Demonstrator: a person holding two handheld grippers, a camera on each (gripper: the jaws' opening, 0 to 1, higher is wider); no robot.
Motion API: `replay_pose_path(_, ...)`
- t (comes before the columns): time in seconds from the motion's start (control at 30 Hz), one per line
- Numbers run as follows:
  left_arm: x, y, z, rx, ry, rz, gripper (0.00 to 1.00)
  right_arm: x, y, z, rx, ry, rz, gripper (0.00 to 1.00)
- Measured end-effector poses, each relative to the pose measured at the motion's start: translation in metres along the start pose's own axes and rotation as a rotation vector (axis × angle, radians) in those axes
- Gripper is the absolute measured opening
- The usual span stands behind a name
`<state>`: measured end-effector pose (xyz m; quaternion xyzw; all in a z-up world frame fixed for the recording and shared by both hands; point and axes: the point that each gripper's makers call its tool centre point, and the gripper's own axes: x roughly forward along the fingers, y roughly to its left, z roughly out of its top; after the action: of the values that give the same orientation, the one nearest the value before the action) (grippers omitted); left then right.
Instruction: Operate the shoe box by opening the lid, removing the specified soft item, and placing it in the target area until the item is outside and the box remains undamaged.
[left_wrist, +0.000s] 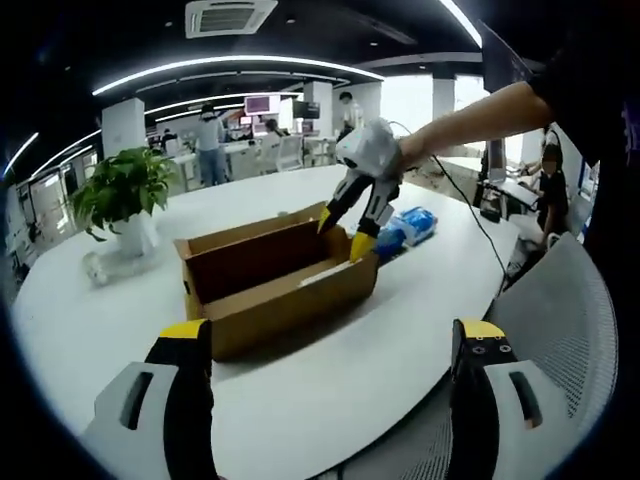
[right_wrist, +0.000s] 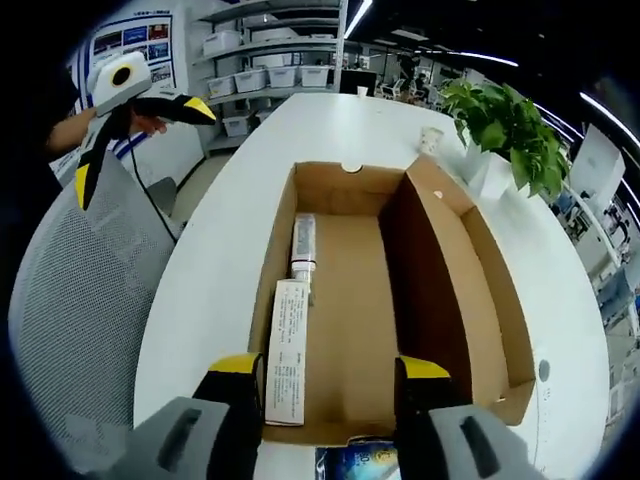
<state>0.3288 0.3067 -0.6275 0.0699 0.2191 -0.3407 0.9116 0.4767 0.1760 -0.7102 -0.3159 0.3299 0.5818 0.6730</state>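
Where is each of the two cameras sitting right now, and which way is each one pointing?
Left gripper view: rides the left gripper, held back from the table, facing the open shoe box; the person's arm carries the right gripper over it.
Right gripper view: rides the right gripper, looking down into the box from its end; the left gripper shows at upper left.
Shared: box, table, potted plant.

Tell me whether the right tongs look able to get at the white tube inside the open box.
Probably yes. The right tongs hang open above the near end of the cardboard box, whose lid is folded back. The white tube lies bare on the box floor, beside a paper slip, with nothing over it.
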Motion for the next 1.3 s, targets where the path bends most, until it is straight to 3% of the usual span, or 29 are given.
replay_pose_path(0.4, -0.009, 0.000, -0.016, -0.043, -0.010, 0.024, 0.99, 0.022, 0.016, -0.008, -0.024, 0.067, 0.128, 0.45)
replay_pose_path(0.87, -0.011, 0.008, -0.020, -0.059, -0.021, 0.064, 0.97, 0.039, 0.013, -0.003, -0.083, 0.078, 0.130, 0.38)
replay_pose_path(1.0, -0.011, 0.009, -0.019, -0.061, -0.024, 0.069, 0.97, 0.040, 0.023, -0.003, -0.084, 0.084, 0.166, 0.15)
replay_pose_path(1.3, -0.014, 0.006, -0.020, -0.054, -0.025, 0.070, 0.97, 0.038, 0.024, -0.002, -0.119, 0.110, 0.142, 0.14)
